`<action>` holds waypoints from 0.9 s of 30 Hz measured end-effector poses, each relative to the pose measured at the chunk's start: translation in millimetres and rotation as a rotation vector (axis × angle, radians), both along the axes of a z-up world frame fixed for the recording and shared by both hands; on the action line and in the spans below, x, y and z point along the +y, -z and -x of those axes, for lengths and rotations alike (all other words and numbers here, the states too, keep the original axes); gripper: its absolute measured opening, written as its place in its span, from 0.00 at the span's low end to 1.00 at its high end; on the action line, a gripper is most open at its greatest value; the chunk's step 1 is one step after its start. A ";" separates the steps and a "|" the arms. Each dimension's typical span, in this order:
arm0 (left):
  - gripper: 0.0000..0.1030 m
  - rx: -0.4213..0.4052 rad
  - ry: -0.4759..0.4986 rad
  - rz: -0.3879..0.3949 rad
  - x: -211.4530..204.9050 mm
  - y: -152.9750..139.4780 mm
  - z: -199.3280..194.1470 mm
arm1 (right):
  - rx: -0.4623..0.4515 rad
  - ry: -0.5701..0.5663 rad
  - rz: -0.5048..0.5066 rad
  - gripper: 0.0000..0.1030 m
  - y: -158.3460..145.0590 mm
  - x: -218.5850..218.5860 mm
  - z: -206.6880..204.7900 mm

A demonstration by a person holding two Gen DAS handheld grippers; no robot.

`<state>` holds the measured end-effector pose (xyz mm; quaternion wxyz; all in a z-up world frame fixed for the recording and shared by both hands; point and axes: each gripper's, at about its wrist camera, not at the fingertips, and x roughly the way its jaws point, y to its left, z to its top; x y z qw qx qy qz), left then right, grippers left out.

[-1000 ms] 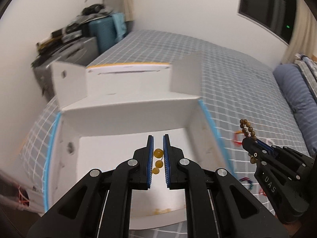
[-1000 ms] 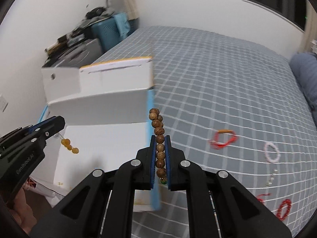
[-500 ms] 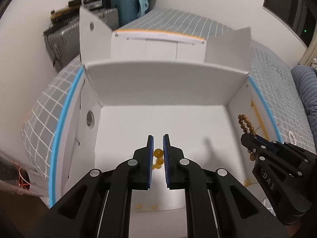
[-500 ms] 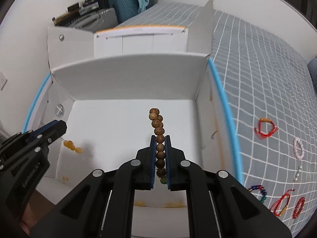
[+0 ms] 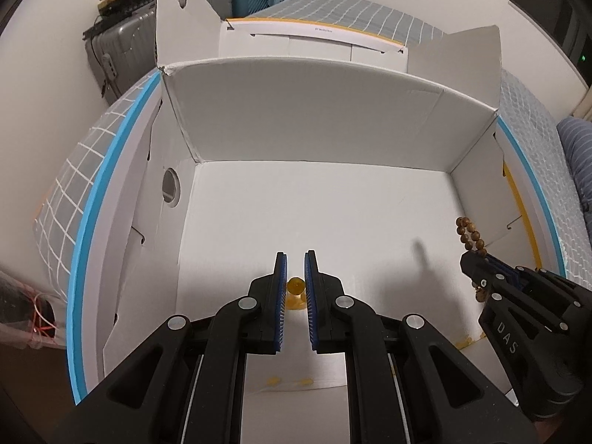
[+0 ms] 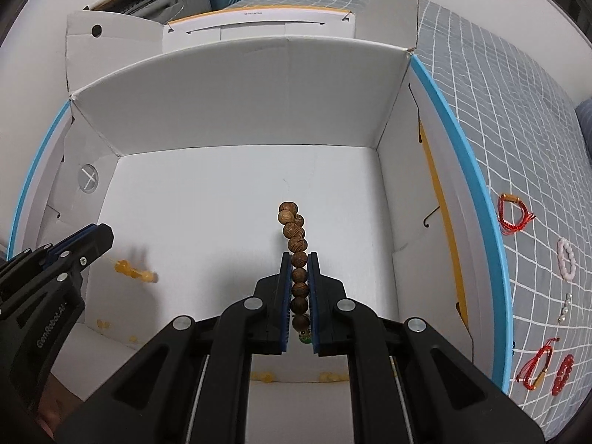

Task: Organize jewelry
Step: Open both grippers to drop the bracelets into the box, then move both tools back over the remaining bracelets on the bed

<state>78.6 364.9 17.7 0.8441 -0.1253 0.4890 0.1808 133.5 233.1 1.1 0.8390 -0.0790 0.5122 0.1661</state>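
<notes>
A white cardboard box (image 5: pixel 307 96) (image 6: pixel 236 88) with blue-edged rims stands open on the bed. Inside it, my left gripper (image 5: pixel 295 264) is shut on an amber bead bracelet (image 5: pixel 296 285), which hangs from the jaws just above the floor; its beads (image 6: pixel 135 272) also show in the right wrist view. My right gripper (image 6: pixel 299 259) is shut on a brown wooden bead bracelet (image 6: pixel 294 238), whose beads stick out past the fingertips over the box floor. That bracelet (image 5: pixel 470 235) and the right gripper (image 5: pixel 477 259) also appear at the right of the left wrist view.
Several bracelets lie on the grey checked bedspread right of the box: a red cord one (image 6: pixel 512 214), a white bead one (image 6: pixel 567 259), more red ones (image 6: pixel 549 370). The box flaps (image 5: pixel 462 55) stand up behind. Suitcases (image 5: pixel 114 48) stand beyond the bed.
Both grippers have sunk from above the box rim down into the box, each still holding its bracelet. The box walls now fill both views.
</notes>
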 end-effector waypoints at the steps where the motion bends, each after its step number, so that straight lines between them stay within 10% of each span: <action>1: 0.09 0.002 0.005 0.000 -1.3 -0.7 -0.1 | -0.003 0.000 -0.005 0.10 -0.7 0.2 0.4; 4: 0.10 -0.003 0.002 -0.005 -1.7 -2.6 2.2 | -0.024 0.001 -0.028 0.40 -5.1 -2.7 3.9; 7: 0.12 -0.008 -0.001 -0.006 0.9 -4.8 5.6 | -0.032 0.010 -0.035 0.42 -10.4 -6.4 5.4; 12: 0.54 -0.053 -0.039 -0.069 2.4 -22.2 20.0 | -0.094 0.019 -0.054 0.62 -32.1 -14.2 15.2; 27: 0.91 -0.187 0.020 -0.127 -31.2 -67.2 33.5 | -0.260 0.121 -0.072 0.92 -87.6 -78.7 37.7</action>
